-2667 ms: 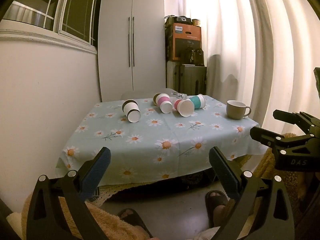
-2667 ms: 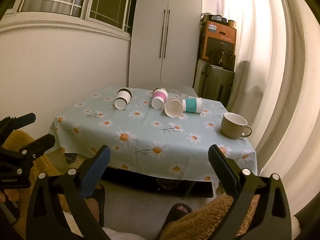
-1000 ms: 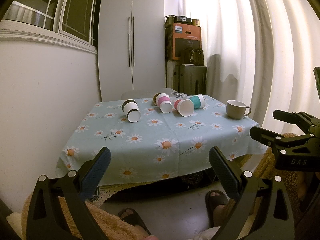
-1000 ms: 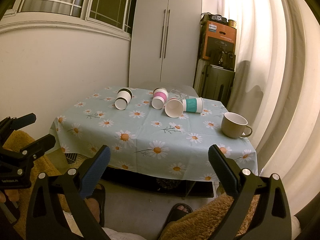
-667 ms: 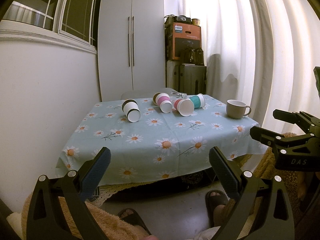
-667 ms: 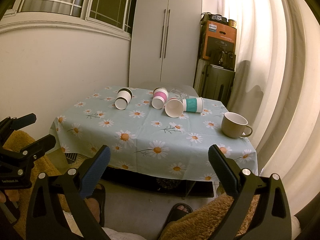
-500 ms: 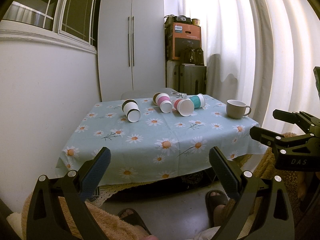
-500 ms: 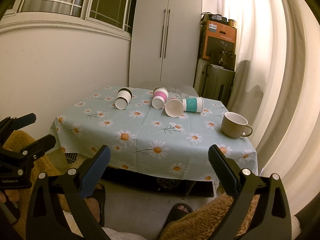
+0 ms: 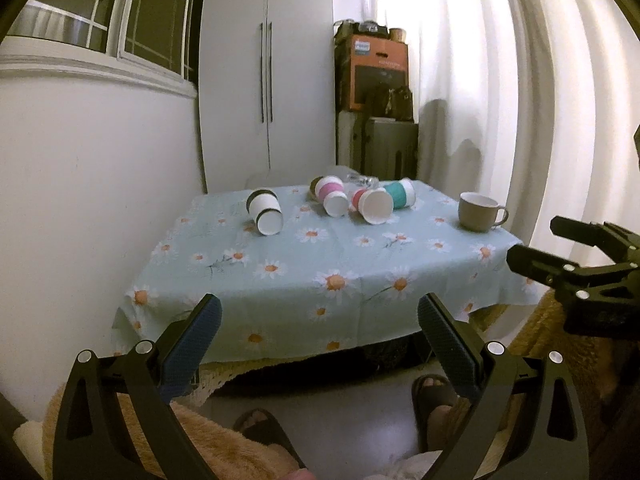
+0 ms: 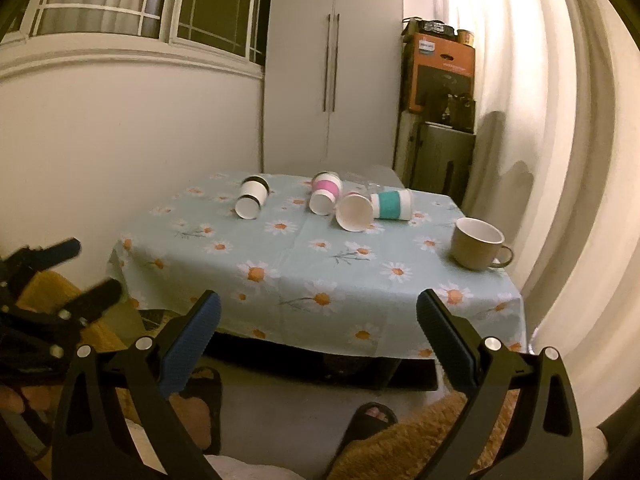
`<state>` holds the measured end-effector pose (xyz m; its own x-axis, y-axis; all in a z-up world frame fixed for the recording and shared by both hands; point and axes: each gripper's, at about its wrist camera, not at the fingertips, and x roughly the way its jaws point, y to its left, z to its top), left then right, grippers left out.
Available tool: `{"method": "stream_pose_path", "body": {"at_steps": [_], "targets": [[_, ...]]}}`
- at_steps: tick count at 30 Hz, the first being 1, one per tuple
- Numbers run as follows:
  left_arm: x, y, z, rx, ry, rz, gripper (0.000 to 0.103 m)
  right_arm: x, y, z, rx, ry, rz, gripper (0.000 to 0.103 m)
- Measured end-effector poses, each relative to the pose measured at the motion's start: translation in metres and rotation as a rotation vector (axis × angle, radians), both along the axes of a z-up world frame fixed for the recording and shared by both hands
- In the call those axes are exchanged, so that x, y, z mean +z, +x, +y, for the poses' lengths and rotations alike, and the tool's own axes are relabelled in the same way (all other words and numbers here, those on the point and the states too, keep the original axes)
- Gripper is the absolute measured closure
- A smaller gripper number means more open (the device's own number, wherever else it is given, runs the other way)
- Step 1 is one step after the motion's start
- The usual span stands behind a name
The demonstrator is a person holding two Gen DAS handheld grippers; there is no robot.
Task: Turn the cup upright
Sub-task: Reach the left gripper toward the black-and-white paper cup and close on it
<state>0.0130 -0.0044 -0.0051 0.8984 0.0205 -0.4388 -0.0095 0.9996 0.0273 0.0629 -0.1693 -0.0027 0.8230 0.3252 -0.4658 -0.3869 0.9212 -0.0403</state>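
A: Several paper cups are seen tipped over at the far side of the daisy-print light-blue tablecloth (image 10: 304,264): a white paper cup with dark bands (image 10: 251,198), a white paper cup with a pink sleeve (image 10: 325,195), a white paper cup with its open mouth facing forward (image 10: 354,213), and a white paper cup with a teal sleeve (image 10: 391,205).

B: A beige ceramic mug (image 10: 476,249) is shown upright near the right edge. The left gripper (image 9: 319,326) and right gripper (image 10: 318,324) are held spread wide, nothing between the blue pads, short of the table.

A: Any writing?

B: An orange cardboard box (image 10: 443,68) carries a label, but it cannot be read.
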Motion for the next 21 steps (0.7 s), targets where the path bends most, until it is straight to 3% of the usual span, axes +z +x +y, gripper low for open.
{"method": "stream_pose_path", "body": {"at_steps": [9,15,21], "targets": [[0.008,0.05,0.022,0.025,-0.046,0.099,0.007,0.011,0.043,0.003,0.039,0.022,0.08,0.006],[0.023,0.113,0.05,0.097,-0.054,0.207,0.007,0.016,0.103,0.008,0.047,0.03,0.131,0.006],[0.037,0.192,0.096,0.141,-0.173,0.317,0.007,0.016,0.169,0.021,0.08,0.069,0.221,0.006]]}}
